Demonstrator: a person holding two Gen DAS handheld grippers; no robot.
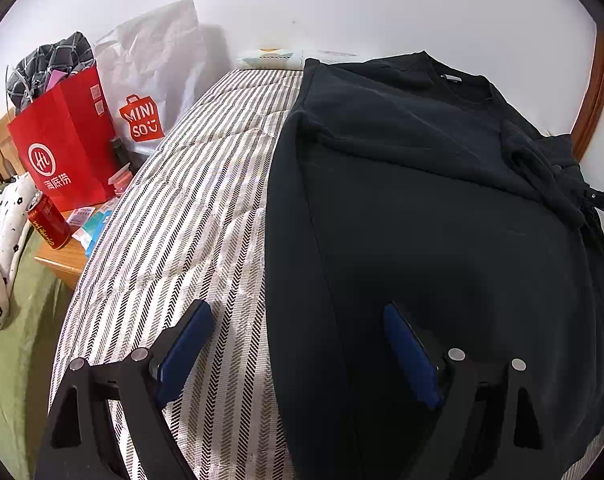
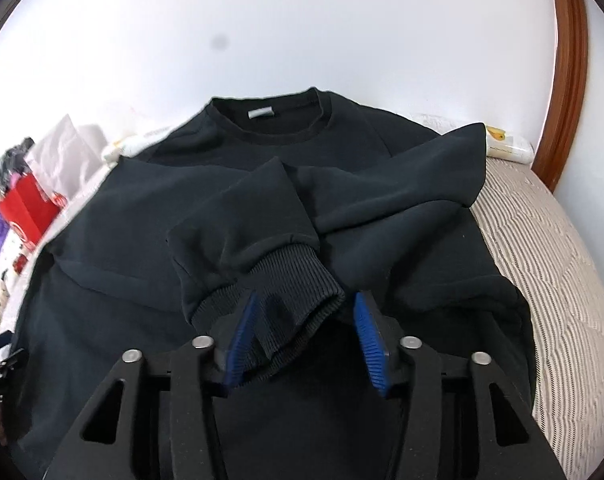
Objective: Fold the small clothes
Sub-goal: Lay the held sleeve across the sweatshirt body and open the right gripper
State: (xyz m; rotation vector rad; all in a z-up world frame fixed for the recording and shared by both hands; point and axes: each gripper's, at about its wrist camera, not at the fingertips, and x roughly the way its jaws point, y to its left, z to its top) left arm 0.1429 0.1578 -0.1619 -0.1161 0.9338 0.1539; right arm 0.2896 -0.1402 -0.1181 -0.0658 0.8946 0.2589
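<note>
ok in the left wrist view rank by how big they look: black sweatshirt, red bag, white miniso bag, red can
1. black sweatshirt, by far the largest
2. red bag and white miniso bag: they look about alike, and the red bag overlaps the white one, so I won't rank them
3. red can, smallest

The white paper bag (image 1: 149,80) carries a red MINISO logo, and the red paper bag (image 1: 65,140) shows a white circled emblem above Chinese characters 海底捞
</note>
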